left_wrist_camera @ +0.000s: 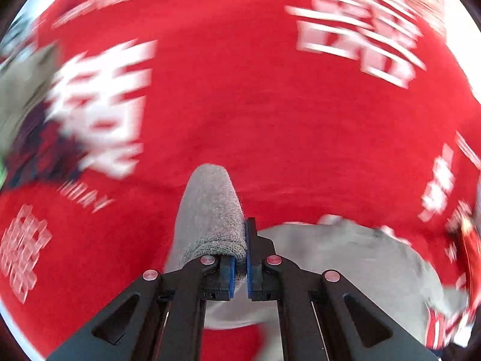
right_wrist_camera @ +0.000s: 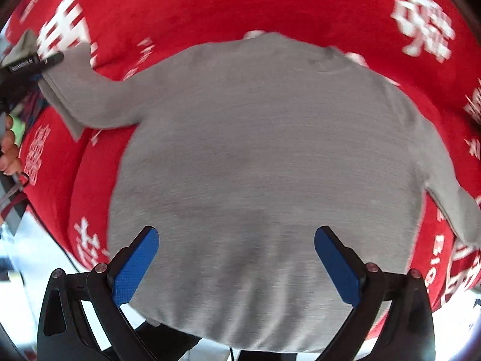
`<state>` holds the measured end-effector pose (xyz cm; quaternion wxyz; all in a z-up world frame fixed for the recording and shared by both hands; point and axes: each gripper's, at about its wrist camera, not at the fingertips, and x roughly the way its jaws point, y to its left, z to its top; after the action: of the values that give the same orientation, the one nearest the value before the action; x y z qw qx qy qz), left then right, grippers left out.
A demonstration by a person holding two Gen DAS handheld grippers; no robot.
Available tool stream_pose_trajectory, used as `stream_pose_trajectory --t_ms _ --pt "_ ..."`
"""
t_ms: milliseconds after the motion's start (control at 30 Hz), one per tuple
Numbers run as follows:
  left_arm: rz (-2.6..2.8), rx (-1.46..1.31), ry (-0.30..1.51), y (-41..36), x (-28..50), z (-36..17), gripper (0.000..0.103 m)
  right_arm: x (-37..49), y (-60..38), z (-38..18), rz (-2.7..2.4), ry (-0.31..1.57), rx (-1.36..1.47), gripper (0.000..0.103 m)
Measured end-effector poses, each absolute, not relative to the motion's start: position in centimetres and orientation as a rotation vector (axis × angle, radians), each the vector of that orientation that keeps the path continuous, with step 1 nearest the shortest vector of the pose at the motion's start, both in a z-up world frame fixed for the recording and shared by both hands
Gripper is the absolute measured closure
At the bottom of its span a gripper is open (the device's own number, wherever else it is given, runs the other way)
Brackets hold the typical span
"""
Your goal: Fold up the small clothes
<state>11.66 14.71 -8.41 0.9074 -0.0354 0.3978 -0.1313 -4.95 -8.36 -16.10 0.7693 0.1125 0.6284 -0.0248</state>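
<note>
Now the grey sweater (right_wrist_camera: 264, 162) lies spread on the red cloth (right_wrist_camera: 186, 6), its cuff at ten o'clock pinched tight in the left gripper (left_wrist_camera: 239, 266). Over the hem at six o'clock, the right gripper (right_wrist_camera: 236, 266) hangs wide open, holding nothing.

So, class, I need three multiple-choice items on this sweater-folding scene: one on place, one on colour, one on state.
1. What does the small grey knit sweater lie on?
A. a red cloth with white lettering
B. a wooden floor
C. a blue tray

2. What colour are the pads of the right gripper?
A. green
B. blue
C. white

3. How does the left gripper stand?
A. wide open
B. out of view
C. shut on the sweater's grey sleeve cuff

Key: 1 A, red shows all round the sweater; 2 B, both pads are blue; 3 C, the pads pinch the cuff.
</note>
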Motion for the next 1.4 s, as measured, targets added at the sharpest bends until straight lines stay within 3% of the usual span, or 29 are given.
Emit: stream_pose_trajectory --t_ms 167,300,400,433,467,500,533,567,867,1100,1233,1300,1367,1400 --pt "-0.518 0.021 0.868 2.2 11.1 -9.9 0.097 -6.9 -15.1 -17.1 -0.205 1.346 0.334 0.000" --pt "-0.623 0.163 0.983 -5.7 9.2 -15.4 0.097 -8.3 -18.5 -18.7 -0.283 1.358 0.386 0.000" --pt "-0.635 0.230 1.087 -7.6 8.0 -19.1 0.097 -9.5 -20.6 -20.3 -0.322 1.378 0.424 0.000" --pt "-0.627 0.267 1.114 -8.0 7.5 -20.1 0.091 -9.8 -20.9 -20.8 -0.332 1.385 0.437 0.000" --pt "-0.624 0.287 1.133 -8.0 7.1 -20.5 0.060 -10.1 -21.3 -21.2 -0.342 1.395 0.452 0.000" --pt "-0.623 0.291 1.138 -7.8 6.4 -20.7 0.021 -10.3 -21.5 -21.4 -0.347 1.400 0.462 0.000" --pt "-0.606 0.295 1.120 -7.2 5.8 -20.3 0.010 -10.4 -21.8 -21.6 -0.350 1.406 0.473 0.000" --pt "-0.594 0.301 1.094 -6.7 5.3 -19.8 0.006 -10.4 -21.9 -21.7 -0.350 1.410 0.483 0.000" --pt "-0.306 0.271 1.026 4.3 7.7 -14.8 0.006 -4.6 -18.7 -18.1 -0.230 1.303 0.316 0.000" --pt "-0.058 0.270 1.163 12.1 12.7 -19.3 0.006 4.3 -8.1 -16.4 0.067 1.162 -0.141 0.000" --pt "-0.068 0.244 1.177 12.5 12.7 -21.1 0.006 7.6 -2.9 -20.2 0.058 1.157 -0.490 0.000" --pt "-0.068 0.258 1.166 12.2 12.7 -21.2 0.006 8.9 -2.5 -22.8 0.023 1.192 -0.617 0.014" --pt "-0.070 0.272 1.158 11.9 12.7 -21.2 0.006 9.7 -4.1 -22.7 0.022 1.213 -0.518 0.090" --pt "-0.071 0.275 1.158 11.8 13.1 -21.4 0.006 10.0 -5.5 -21.8 0.010 1.214 -0.401 0.093"
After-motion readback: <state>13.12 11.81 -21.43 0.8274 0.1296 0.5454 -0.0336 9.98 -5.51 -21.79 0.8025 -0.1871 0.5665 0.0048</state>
